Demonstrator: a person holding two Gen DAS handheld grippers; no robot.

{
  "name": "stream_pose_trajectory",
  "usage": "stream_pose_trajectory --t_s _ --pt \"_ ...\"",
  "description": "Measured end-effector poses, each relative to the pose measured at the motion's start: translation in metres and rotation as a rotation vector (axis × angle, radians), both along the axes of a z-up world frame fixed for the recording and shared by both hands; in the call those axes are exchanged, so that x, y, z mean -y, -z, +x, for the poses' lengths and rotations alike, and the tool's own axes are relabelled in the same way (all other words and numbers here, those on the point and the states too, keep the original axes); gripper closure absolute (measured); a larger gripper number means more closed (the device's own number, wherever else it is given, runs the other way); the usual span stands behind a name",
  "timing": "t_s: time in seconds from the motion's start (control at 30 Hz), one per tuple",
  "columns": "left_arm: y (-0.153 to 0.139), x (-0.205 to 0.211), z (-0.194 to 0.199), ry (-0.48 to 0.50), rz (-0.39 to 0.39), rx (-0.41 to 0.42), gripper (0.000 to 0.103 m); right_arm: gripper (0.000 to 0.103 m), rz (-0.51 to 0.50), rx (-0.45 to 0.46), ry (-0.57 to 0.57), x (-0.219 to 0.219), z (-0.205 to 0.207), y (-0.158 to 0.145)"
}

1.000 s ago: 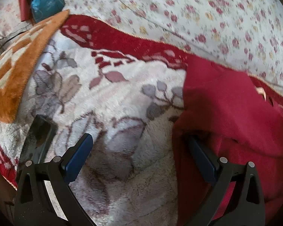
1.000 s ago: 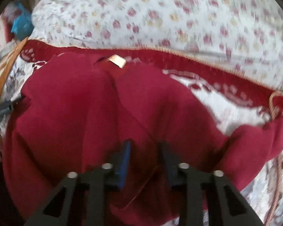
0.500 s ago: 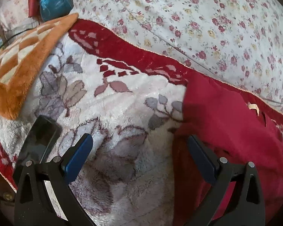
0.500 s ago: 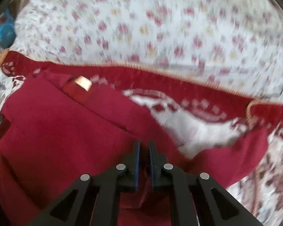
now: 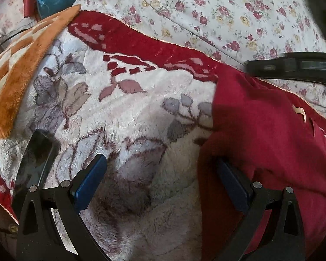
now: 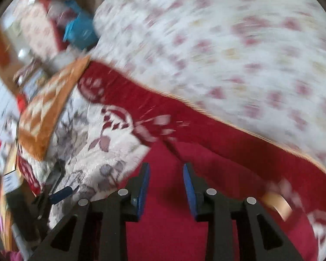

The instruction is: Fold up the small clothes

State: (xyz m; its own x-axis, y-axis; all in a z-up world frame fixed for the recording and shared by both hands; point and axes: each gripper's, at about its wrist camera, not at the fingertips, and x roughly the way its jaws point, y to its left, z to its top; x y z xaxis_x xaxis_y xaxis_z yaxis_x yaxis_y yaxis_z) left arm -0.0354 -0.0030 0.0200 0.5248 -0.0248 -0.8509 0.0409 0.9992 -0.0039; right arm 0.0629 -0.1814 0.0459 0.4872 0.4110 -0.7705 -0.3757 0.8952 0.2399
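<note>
Red garment point(image 5: 260, 130) beside wide-open left gripper point(image 5: 160, 180); right gripper point(image 6: 166, 187) just opening above it, empty.

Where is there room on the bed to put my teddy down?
The fluffy white blanket is bare between the orange blanket, the red garment and the red border above. The flowered sheet beyond is bare too. It is crowded on the right, where the garment lies, and by the black phone.

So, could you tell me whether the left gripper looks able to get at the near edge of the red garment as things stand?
Probably yes: the left gripper is open, the red garment lies by its right finger, and nothing covers that edge.
</note>
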Motion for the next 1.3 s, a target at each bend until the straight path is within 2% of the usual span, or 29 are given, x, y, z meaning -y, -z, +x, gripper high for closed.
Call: stream_pose_trajectory --t_s 0.1,0.2,0.23,0.27,0.37,0.4,0.53,0.6,0.7,0.73,0.77,0.83,0.93,0.97,1.0,1.07,1.13,1.23,1.3 --pt "0.002 -0.003 0.004 -0.002 -0.025 -0.023 0.002 0.073 -0.070 -0.010 -0.097 -0.029 0.017 0.016" --pt "0.001 -0.009 0.006 -0.005 -0.048 -0.023 0.002 0.075 -0.125 -0.040 -0.139 -0.040 0.029 0.036" --pt "0.000 -0.011 0.006 -0.005 -0.056 -0.022 0.002 0.085 -0.133 -0.043 -0.149 -0.042 0.031 0.040" --pt "0.000 -0.012 0.006 -0.007 -0.059 -0.021 0.002 0.094 -0.129 -0.037 -0.165 -0.045 0.032 0.041" --pt "-0.001 -0.017 0.007 -0.022 -0.078 -0.019 0.002 0.098 -0.078 -0.005 -0.188 -0.056 0.036 0.033" --pt "-0.001 -0.018 0.007 -0.025 -0.084 -0.016 0.002 0.102 -0.043 -0.001 -0.189 -0.060 0.040 0.031" --pt "0.001 -0.020 0.008 -0.028 -0.095 -0.031 0.002 0.103 -0.034 -0.005 -0.174 -0.082 0.053 0.035" --pt "-0.001 -0.020 0.007 -0.029 -0.096 -0.026 0.002 0.103 -0.002 -0.004 -0.153 -0.076 0.049 0.029" --pt "-0.003 -0.019 0.005 -0.027 -0.088 -0.017 0.002 0.096 0.019 0.018 -0.119 -0.050 0.036 0.010" --pt "-0.003 -0.019 0.004 -0.028 -0.088 -0.018 0.002 0.080 0.009 0.028 -0.124 -0.042 0.033 0.006" --pt "-0.003 -0.019 0.004 -0.030 -0.088 -0.022 0.002 0.058 -0.014 0.034 -0.123 -0.035 0.030 0.004" --pt "-0.002 -0.019 0.004 -0.032 -0.086 -0.025 0.002 0.055 -0.041 0.030 -0.105 -0.025 0.028 0.007" --pt "-0.001 -0.018 0.003 -0.031 -0.082 -0.024 0.002 0.055 -0.040 -0.020 -0.135 -0.028 0.033 0.022" --pt "-0.002 -0.018 0.003 -0.030 -0.081 -0.024 0.002 0.055 -0.070 -0.030 -0.157 -0.034 0.035 0.031" --pt "-0.002 -0.019 0.002 -0.030 -0.083 -0.024 0.002 0.057 -0.097 -0.035 -0.168 -0.037 0.035 0.038" --pt "-0.002 -0.021 0.002 -0.032 -0.095 -0.023 0.002 0.074 -0.145 -0.053 -0.192 -0.044 0.037 0.051" --pt "-0.004 -0.022 0.003 -0.037 -0.097 -0.018 0.002 0.092 -0.133 -0.027 -0.204 -0.048 0.034 0.048" --pt "-0.010 -0.024 0.001 -0.049 -0.080 0.015 0.002 0.094 -0.109 0.003 -0.178 -0.054 0.039 0.041" --pt "-0.015 -0.028 -0.002 -0.063 -0.071 0.047 0.002 0.094 -0.088 -0.024 -0.139 -0.058 0.050 0.053"
